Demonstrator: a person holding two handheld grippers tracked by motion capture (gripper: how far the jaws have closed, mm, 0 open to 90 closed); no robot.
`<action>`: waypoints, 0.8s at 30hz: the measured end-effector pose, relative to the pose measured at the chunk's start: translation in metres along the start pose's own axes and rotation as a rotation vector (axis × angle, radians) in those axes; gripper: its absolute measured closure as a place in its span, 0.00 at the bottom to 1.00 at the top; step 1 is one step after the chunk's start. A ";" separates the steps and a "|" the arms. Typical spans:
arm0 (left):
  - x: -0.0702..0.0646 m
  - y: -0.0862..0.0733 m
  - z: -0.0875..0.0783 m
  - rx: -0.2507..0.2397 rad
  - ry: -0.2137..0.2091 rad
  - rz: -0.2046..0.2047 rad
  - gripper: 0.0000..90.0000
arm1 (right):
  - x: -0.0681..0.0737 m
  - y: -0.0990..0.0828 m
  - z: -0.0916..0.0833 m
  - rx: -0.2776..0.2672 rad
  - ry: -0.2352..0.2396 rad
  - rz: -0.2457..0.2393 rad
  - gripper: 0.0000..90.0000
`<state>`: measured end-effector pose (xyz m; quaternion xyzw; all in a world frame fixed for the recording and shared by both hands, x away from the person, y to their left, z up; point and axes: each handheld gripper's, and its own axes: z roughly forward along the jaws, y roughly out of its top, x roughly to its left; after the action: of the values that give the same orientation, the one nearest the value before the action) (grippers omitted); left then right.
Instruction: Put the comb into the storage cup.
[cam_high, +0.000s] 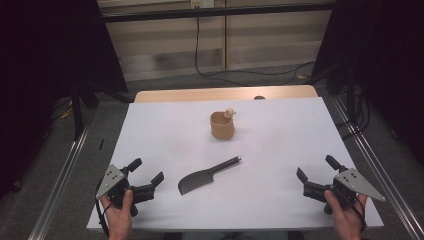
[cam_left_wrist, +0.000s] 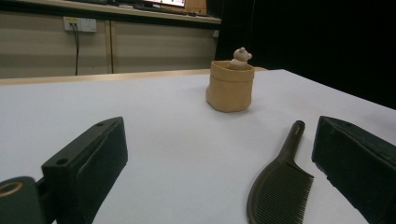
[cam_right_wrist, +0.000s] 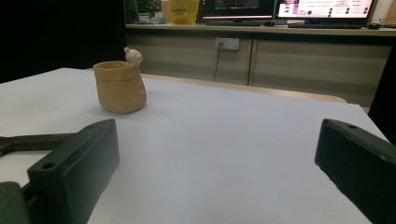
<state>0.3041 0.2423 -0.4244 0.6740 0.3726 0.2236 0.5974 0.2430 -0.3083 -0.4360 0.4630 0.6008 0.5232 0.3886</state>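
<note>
Dark plastic comb (cam_high: 207, 176) lies flat on the white tabletop (cam_high: 280, 140), handle angled up toward the far right, toothed blade toward the near left. Left gripper (cam_high: 148, 175) is nearer, its fingers (cam_left_wrist: 88, 163) spread wide, empty; comb just right of them. Right gripper (cam_high: 316, 172) well apart, fingers (cam_right_wrist: 74, 172) likewise spread, empty. Tan, soft-looking, crumpled cup (cam_high: 222, 125) with small figure (cam_high: 229, 112) on its rim stands farther back.

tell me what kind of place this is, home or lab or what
Probably a lab or office set up for recording: a white-topped table between metal rails, dark curtains at both sides, and computer monitors on a counter behind.
</note>
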 end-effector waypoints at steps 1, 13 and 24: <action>0.000 0.001 0.000 -0.001 0.002 0.000 0.04 | 0.000 0.000 0.000 0.000 0.000 0.000 0.00; -0.008 0.008 0.010 0.046 -0.106 0.020 0.04 | 0.004 0.001 0.003 0.000 0.015 -0.011 0.00; -0.021 0.016 0.026 0.041 -0.218 0.052 0.03 | 0.005 0.001 0.003 -0.003 0.025 -0.011 0.00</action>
<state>0.3145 0.2092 -0.4105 0.7157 0.2924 0.1568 0.6145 0.2447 -0.3029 -0.4355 0.4525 0.6072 0.5276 0.3848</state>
